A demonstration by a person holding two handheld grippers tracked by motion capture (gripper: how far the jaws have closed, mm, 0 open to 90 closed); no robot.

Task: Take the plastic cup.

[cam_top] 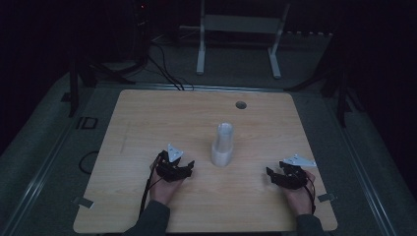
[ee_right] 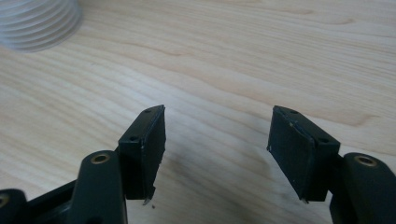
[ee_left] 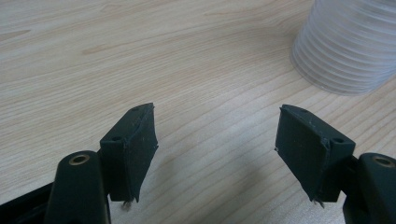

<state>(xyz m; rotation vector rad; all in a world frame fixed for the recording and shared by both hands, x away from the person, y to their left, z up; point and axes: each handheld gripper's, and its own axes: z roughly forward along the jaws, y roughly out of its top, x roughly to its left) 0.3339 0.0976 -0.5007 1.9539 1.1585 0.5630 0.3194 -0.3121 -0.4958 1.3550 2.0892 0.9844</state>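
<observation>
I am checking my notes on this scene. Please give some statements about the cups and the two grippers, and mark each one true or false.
1. The stack of clear plastic cups stands upright on the table. True.
2. The left gripper holds the stack. False: its jaws are apart, nothing between them.
3. The stack stands between the two grippers. True.
4. The right gripper is shut. False: its jaws stand open over bare wood.
</observation>
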